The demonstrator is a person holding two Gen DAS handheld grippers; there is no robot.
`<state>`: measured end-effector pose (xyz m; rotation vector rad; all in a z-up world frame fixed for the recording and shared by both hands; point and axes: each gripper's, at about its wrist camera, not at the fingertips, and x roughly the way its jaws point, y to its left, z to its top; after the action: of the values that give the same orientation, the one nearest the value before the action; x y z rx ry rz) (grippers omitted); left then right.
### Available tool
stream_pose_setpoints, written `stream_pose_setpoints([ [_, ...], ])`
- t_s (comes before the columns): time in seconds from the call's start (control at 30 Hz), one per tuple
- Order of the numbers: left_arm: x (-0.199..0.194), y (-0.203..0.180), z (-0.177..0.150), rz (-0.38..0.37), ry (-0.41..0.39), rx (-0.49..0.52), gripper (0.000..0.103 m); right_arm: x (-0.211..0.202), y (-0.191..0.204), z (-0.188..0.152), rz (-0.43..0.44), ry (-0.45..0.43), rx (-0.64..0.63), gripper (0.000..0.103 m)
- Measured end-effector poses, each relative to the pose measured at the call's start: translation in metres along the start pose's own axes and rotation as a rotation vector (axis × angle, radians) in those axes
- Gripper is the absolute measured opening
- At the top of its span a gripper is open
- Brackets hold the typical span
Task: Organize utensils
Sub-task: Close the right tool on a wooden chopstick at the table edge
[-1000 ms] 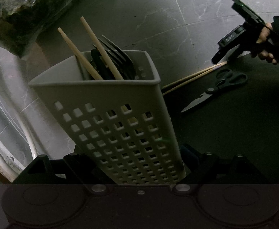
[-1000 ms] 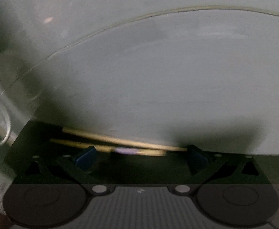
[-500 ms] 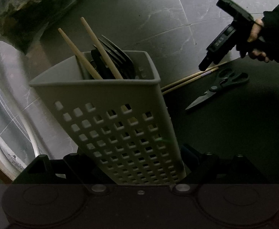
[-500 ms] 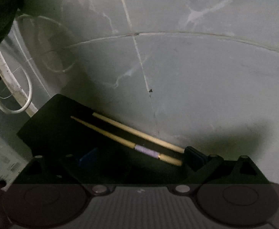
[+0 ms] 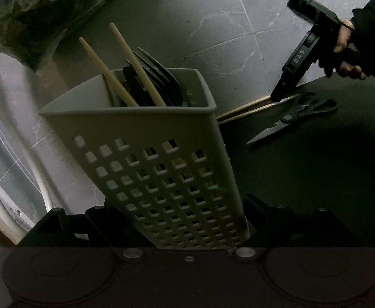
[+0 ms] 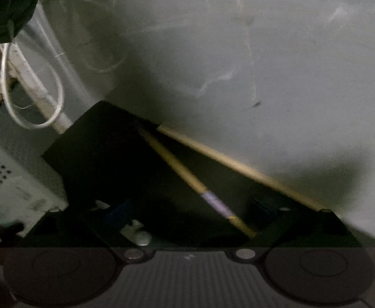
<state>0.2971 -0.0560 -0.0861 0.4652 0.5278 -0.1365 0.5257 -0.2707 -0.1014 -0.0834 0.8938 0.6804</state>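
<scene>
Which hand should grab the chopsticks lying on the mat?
Probably the right. Its tool is open right over the chopsticks, while the left tool is busy holding the basket.

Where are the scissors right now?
In the left wrist view the scissors lie on the dark mat, right of the utensil basket, beside the two loose chopsticks.

Dark mat (image 5: pixel 328 179) on grey tiled floor (image 5: pixel 213 25); scissors (image 5: pixel 290 120) and two chopsticks (image 5: pixel 249 109) on mat.
</scene>
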Motion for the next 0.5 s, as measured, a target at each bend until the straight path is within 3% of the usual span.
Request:
stream_pose_setpoints([
  [0.2,0.000,-0.001,0.000,0.006,0.003,-0.004,0.090,-0.017,-0.046,-0.018,-0.172,-0.040,0.202,0.097],
  [0.3,0.001,-0.001,0.001,0.004,0.005,-0.001,0.090,-0.017,-0.061,-0.017,-0.174,-0.066,0.246,0.103],
  [0.37,0.001,-0.001,0.001,0.005,0.007,-0.002,0.090,-0.016,-0.064,-0.013,-0.128,-0.068,0.268,0.103],
  [0.5,0.001,-0.001,0.002,0.006,0.008,-0.002,0.090,-0.014,-0.056,-0.009,-0.090,-0.056,0.213,0.103],
])
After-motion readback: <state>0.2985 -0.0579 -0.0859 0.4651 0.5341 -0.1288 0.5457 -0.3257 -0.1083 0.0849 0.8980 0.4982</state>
